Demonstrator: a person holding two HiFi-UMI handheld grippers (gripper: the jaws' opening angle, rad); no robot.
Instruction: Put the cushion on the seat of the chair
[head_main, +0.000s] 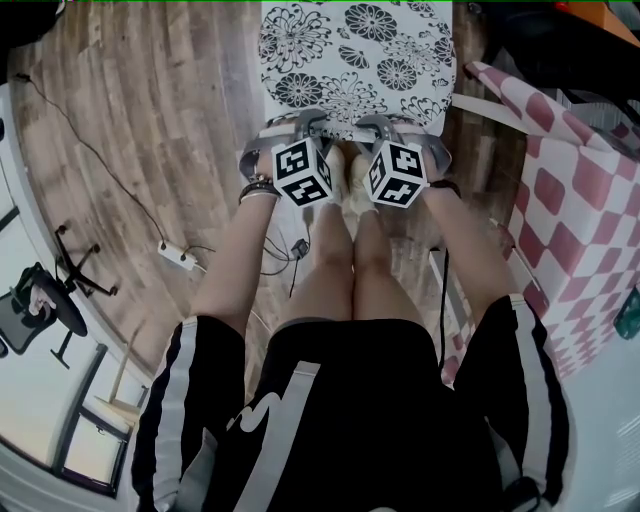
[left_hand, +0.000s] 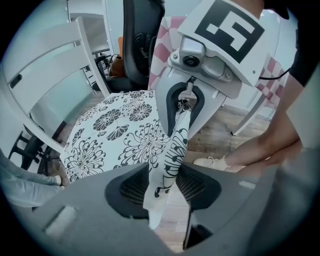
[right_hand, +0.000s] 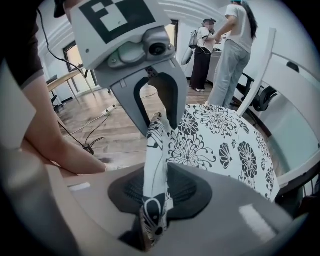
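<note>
A white cushion (head_main: 355, 60) with black flower print lies flat on the seat of a white chair (left_hand: 45, 65). Both grippers reach down to its near edge, side by side. My left gripper (head_main: 288, 128) stands open; a raised fold of the cushion's edge (left_hand: 172, 155) rises between its pads with floor showing beside it. My right gripper (head_main: 395, 128) also has a fold of the edge (right_hand: 155, 165) standing between its pads, which are slightly parted and open. The chair's backrest (right_hand: 280, 85) rises beyond the cushion (right_hand: 220, 135).
A pink-and-white checked cloth (head_main: 570, 190) hangs close on the right. A power strip (head_main: 178, 256) and cables lie on the wooden floor to the left. The person's legs and shoes (head_main: 350, 175) stand right before the chair. Two people (right_hand: 235, 45) stand farther back.
</note>
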